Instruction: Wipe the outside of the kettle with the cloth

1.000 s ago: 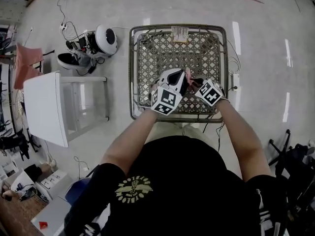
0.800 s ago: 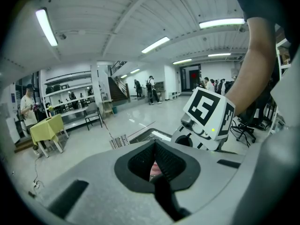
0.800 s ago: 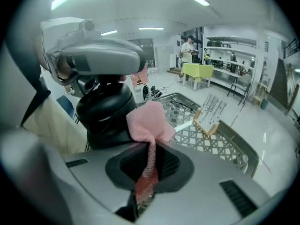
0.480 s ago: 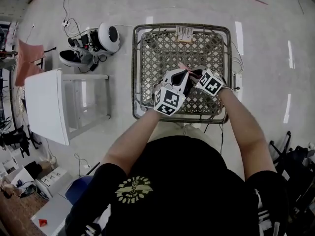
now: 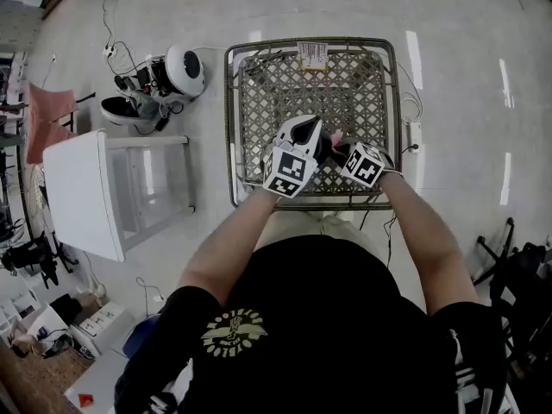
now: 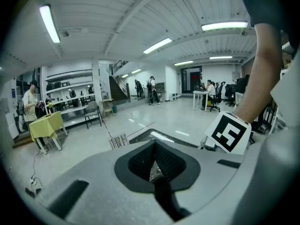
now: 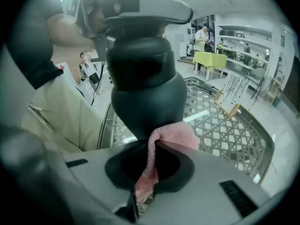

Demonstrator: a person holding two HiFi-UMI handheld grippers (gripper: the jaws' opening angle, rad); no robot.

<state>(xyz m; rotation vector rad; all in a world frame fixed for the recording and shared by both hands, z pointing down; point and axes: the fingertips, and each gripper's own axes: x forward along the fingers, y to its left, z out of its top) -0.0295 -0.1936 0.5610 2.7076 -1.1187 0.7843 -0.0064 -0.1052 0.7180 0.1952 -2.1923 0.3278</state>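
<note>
nearest, a black shirt [image 5: 328,317], with the left forearm [image 5: 228,244] and the right forearm [image 5: 427,231] stretched forward and drawing together over the near edge of the lattice worktop [image 5: 285,84]. both wrists bent downward, the right tipped more steeply than the left. left claw [image 5: 312,134] under its marker cube [image 5: 287,172], right claw [image 5: 339,151] just beside it, the two close enough to look almost touching from above.

in the right gripper view, right claw [image 7: 149,165] pinching a pink cloth [image 7: 168,137]: one strip running down between the pads, the rest bunched over the tips. directly ahead, touching that bunch, the black kettle [image 7: 145,83], its narrow lower part against the cloth and its grey top [image 7: 140,6] higher up. over the lattice, though whether standing on it or lifted clear cannot be told.

in the left gripper view, left claw [image 6: 154,158] pressed together, only a sliver of lattice showing through the pads and nothing recognisable pinched there. beyond its tips, to the right, the other claw's cube and the right forearm rising steeply.

farther out, glossy pale floor [image 5: 466,24] past the worktop's far rim; off to the left, a small white stand [image 5: 82,188] and a round white appliance [image 5: 185,69] among cords.
</note>
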